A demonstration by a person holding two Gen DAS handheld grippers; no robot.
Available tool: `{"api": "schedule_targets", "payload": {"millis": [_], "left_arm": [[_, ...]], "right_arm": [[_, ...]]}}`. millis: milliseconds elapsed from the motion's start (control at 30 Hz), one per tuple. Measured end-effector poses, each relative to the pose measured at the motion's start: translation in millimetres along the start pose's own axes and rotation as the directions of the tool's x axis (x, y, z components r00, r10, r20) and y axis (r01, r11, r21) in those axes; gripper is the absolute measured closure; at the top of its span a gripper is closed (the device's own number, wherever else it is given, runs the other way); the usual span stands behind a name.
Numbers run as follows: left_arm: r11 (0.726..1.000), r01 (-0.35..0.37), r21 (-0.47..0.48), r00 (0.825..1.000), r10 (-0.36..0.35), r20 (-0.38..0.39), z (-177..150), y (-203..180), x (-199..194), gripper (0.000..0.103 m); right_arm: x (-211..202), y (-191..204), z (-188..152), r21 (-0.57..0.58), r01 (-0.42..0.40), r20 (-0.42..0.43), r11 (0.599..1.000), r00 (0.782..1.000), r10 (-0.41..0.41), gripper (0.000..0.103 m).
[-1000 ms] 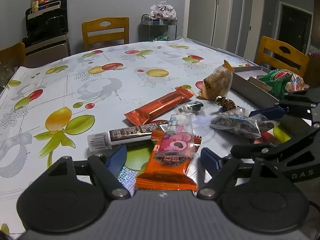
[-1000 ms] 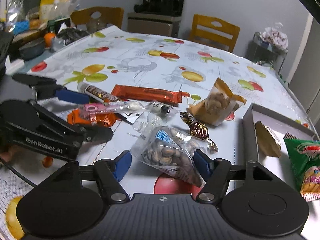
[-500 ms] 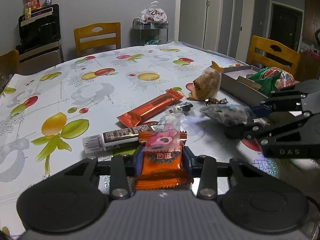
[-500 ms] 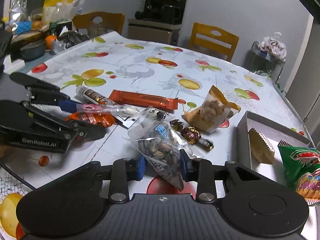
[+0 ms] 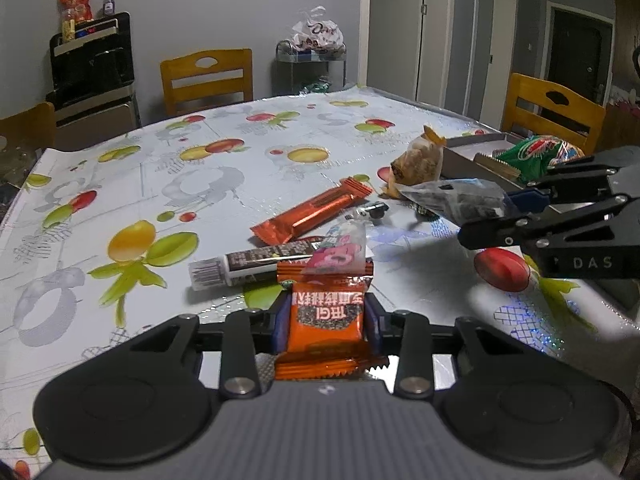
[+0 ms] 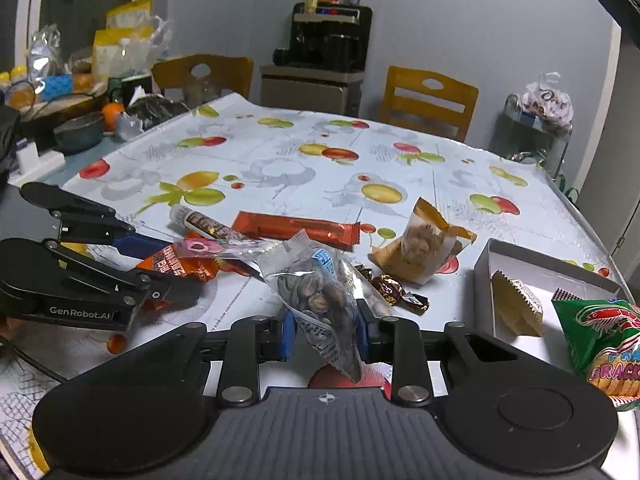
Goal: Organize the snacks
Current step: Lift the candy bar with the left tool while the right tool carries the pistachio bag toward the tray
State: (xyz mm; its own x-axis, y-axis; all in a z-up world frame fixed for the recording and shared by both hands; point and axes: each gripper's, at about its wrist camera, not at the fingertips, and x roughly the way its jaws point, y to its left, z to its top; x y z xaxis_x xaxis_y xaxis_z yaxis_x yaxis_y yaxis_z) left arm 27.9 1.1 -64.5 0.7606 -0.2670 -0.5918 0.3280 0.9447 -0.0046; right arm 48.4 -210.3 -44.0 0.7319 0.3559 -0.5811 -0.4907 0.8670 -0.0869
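The orange snack packet point(image 5: 326, 320), a flat foil pouch with white characters on a dark band and serrated end seals, sits upright between the blue pads of the left gripper point(image 5: 326, 322); the jaws are closing narrow and press on its two sides. A clear wrapper with a pink cartoon print point(image 5: 340, 250) lies against its top edge. In the right wrist view this packet hangs clear of the fruit-patterned tablecloth point(image 5: 160, 184).

The right gripper point(image 6: 325, 330) pinches a transparent bag of nuts point(image 6: 320, 300) with a blue label, its jaws also closing on the bag, whose lower corner droops below the pads.

On the table just beyond lie a dark tube-shaped snack stick point(image 5: 256, 264), a long orange wafer bar point(image 5: 312, 210), a tan bag of biscuits point(image 6: 420, 246) and foil-wrapped candies point(image 6: 390, 288). To the right stands a grey box point(image 6: 516, 260) holding a green cracker bag point(image 6: 600, 332) and a pale packet point(image 6: 518, 306).
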Motion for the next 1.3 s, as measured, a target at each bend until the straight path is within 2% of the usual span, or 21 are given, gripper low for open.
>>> {"api": "schedule_targets", "payload": {"millis": [333, 633, 1300], "left_arm": [[0.999, -0.037, -0.022, 0.998, 0.038, 0.058, 8, 7, -28, 0.068], [1.000, -0.030, -0.001, 0.993, 0.030, 0.117, 21, -5, -51, 0.068], [0.999, -0.019, 0.035, 0.996, 0.016, 0.088, 33, -33, -41, 0.068]], "right_arm": [[-14, 6, 4, -0.012, -0.020, 0.039, 1.000, 0.999, 0.020, 0.072], [-25, 2, 6, 0.000, -0.019, 0.067, 1.000, 0.998, 0.019, 0.072], [-45, -29, -5, 0.064, -0.026, 0.106, 0.998, 0.994, 0.019, 0.072]]}}
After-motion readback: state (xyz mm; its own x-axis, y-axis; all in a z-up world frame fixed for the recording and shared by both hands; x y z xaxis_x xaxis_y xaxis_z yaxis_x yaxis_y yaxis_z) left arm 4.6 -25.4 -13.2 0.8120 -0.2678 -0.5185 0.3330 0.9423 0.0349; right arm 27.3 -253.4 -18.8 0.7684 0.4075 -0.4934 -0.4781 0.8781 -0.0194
